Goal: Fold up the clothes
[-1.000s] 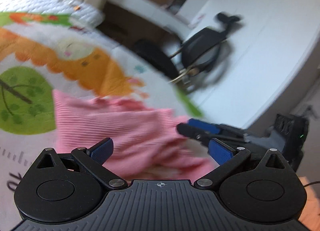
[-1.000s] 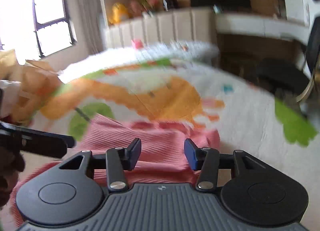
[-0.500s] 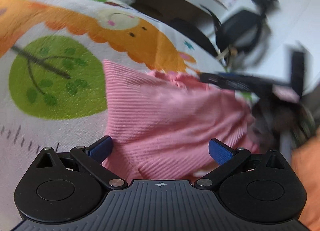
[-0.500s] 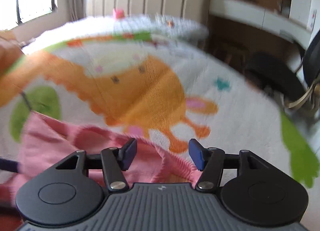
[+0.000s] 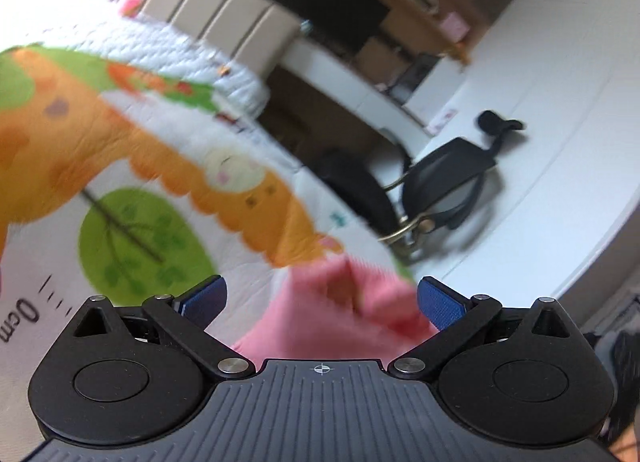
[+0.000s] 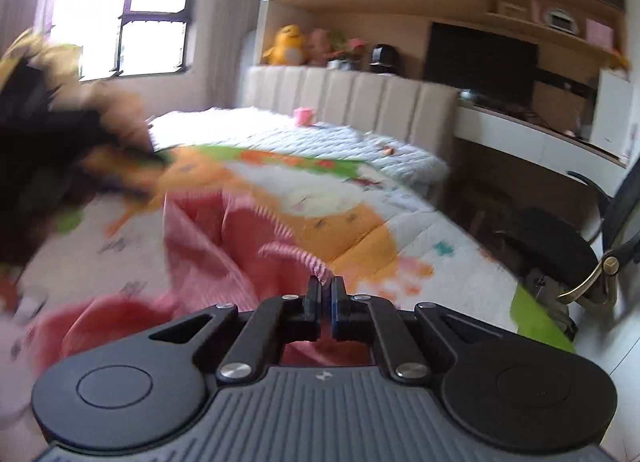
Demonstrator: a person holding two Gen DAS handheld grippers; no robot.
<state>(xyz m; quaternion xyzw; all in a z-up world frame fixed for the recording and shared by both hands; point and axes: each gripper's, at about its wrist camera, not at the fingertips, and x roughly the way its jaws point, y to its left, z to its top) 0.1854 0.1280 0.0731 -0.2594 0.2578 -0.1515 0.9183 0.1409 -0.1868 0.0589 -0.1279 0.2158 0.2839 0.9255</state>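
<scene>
A pink ribbed garment (image 6: 224, 246) lies rumpled on the cartoon-print quilt (image 6: 360, 230) of the bed. My right gripper (image 6: 326, 294) is shut on the garment's scalloped edge and lifts it off the quilt. In the left wrist view the garment (image 5: 340, 314) bunches between the fingers of my left gripper (image 5: 320, 298), whose jaws stand wide open, with cloth below and ahead of them. The left gripper shows as a dark blur in the right wrist view (image 6: 48, 150), above the far left of the garment.
A padded headboard (image 6: 352, 98) is at the far end of the bed. A desk (image 6: 540, 142) and a black office chair (image 6: 580, 254) stand to the right of the bed. The bed's right edge (image 5: 360, 222) is close to the chair.
My right gripper has closed on the garment's edge and raised it. My left gripper, still open, has swung so that only a bunch of the garment shows between its fingers.
</scene>
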